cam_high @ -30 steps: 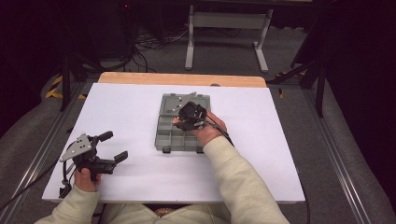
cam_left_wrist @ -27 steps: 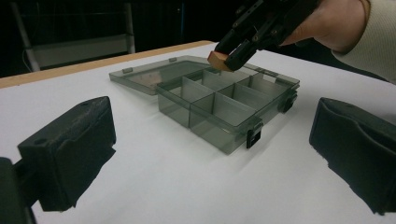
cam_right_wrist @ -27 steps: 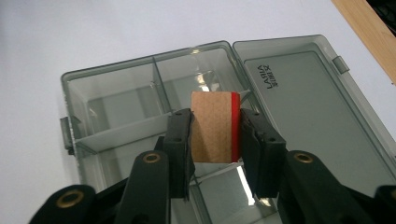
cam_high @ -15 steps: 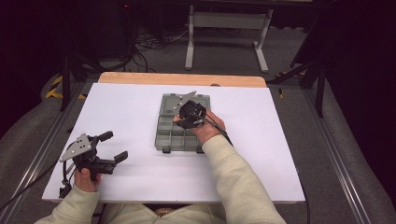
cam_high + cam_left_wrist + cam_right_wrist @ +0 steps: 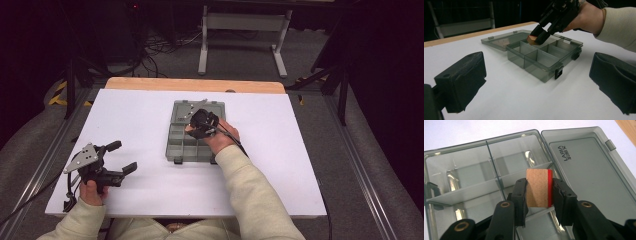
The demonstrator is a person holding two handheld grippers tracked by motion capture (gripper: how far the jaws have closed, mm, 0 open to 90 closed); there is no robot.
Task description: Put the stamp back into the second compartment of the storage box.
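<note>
The right gripper [image 5: 537,192] is pinching a wooden block [image 5: 539,187] by its two side faces, jaws pressed on it, above the far compartments of the open organizer box [image 5: 172,150]. The operator is judged to be placing it; lowering squarely between the dividers before releasing is advisable. The block's long axis is running along the jaws, its red edge facing one pad. The left gripper [image 5: 117,157] is resting on the table [image 5: 300,175], jaws spread and empty.

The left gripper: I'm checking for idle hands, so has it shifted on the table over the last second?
No. In the high view the left gripper sits at the same spot near the table's front left corner, jaws open.
</note>
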